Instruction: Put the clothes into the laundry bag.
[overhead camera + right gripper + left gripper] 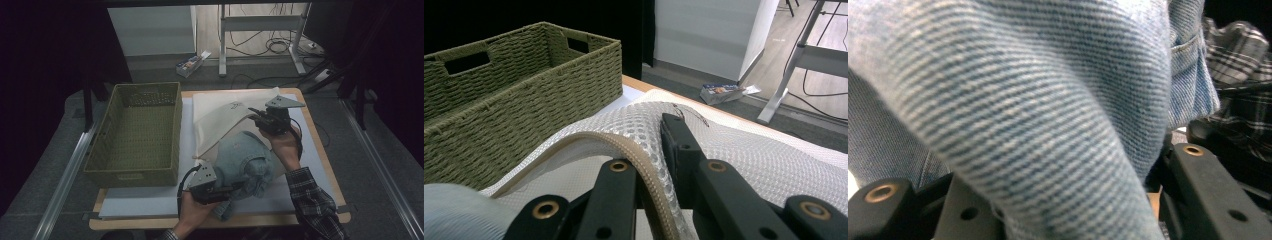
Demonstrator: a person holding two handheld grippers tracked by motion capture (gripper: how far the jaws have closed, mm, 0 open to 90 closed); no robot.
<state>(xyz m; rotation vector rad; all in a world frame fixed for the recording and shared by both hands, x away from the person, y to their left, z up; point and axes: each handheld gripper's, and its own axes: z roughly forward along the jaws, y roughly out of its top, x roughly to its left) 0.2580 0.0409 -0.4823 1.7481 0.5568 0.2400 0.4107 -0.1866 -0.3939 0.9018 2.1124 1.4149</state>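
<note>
Woven olive wicker forms the basket (134, 134) at the left of the table (320, 150), standing empty on the pale mat (150, 200). Just right of it, near the front edge, your left gripper (220, 192) is clamped on the blue denim garment (245, 162); in the left gripper view the denim (1038, 115) bulges up between the two black jaws, which press on it from either side. The garment lies bunched at the mouth of the white mesh laundry bag (225, 117), partly inside it, between your two hands. Farther right and toward the back, your right gripper (257, 116) pinches the bag's zippered rim; in the right gripper view the jaws close on the beige zip edge (644, 165), lifting the mesh (744, 150) into an arch over the opening. Your plaid sleeve (315, 200) enters from the lower right. On the floor beyond the table lies a small carton (191, 64).
</note>
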